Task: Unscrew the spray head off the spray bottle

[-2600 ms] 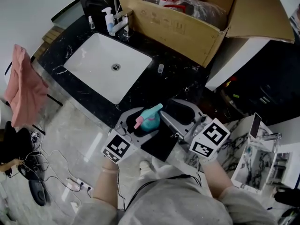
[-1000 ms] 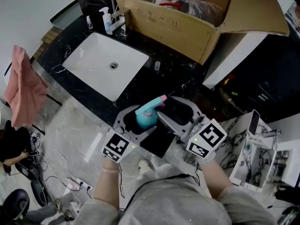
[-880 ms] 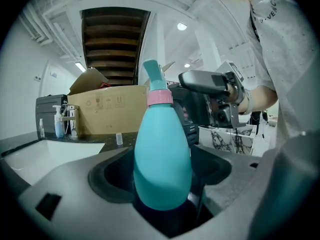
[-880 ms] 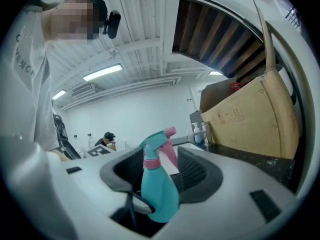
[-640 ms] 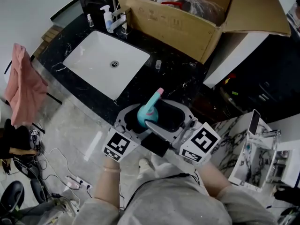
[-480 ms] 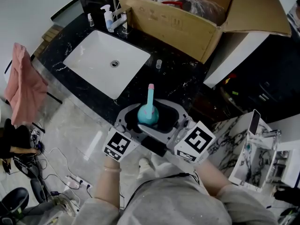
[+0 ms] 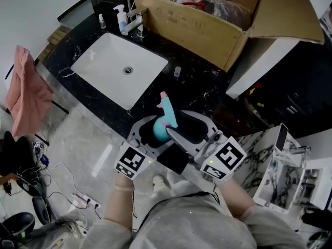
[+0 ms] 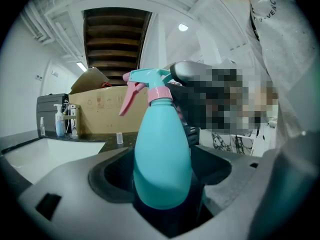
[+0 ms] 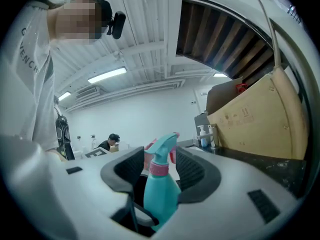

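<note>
Just in front of the sink, off the edge of the black counter, your left gripper has its fingers clamped on the body of the spray bottle, held upright. Your right gripper is closing its fingers on the spray head between them. The pink collar sits on the neck, so the head isn't off. By my judgement, more turns remain.

The spray head has turned on the bottle. Its nozzle pointed up-right, then straight up in the head view, and now leans up-left. The right tongs swung leftward with that twist and have come partway back, jaws closing on the head.
</note>
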{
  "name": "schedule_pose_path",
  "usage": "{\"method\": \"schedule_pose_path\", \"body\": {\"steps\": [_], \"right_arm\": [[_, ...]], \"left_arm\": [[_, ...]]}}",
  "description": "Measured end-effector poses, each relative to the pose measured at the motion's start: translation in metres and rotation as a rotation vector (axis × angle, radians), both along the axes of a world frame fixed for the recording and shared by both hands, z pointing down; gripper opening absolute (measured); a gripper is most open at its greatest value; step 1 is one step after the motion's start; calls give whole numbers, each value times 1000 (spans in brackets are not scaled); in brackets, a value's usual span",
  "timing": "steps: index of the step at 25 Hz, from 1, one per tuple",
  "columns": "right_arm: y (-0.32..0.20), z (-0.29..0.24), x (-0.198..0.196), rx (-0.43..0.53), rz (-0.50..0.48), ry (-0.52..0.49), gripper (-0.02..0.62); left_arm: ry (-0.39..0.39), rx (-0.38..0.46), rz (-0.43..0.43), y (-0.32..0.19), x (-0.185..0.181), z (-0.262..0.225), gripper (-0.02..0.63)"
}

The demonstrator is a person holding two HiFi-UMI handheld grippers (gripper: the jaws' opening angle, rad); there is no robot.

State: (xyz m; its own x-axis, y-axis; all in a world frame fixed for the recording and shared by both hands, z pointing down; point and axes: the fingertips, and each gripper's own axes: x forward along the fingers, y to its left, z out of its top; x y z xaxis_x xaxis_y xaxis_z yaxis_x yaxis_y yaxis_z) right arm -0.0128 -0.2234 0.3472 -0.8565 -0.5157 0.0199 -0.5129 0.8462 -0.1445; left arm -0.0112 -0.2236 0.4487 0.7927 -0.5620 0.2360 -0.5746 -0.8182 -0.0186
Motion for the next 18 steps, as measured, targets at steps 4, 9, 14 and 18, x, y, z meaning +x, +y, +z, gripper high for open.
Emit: {"method": "schedule_pose_path", "body": {"steps": [4,9,14,18], "right_arm": [[-6,3,18,-11,34,-5,190],[-22,8,30,-36,96,-7,176],[-31,7,21,-36,138,-1,136],[-10,-6,12,-21,48,-77,142]], "left_arm": [[-2,-2,-1,0,0,1,360],[0,4,2,0,0,0,360],[-3,9,2,0,-1,0,360],[1,7,4,1,0,1,360]]}}
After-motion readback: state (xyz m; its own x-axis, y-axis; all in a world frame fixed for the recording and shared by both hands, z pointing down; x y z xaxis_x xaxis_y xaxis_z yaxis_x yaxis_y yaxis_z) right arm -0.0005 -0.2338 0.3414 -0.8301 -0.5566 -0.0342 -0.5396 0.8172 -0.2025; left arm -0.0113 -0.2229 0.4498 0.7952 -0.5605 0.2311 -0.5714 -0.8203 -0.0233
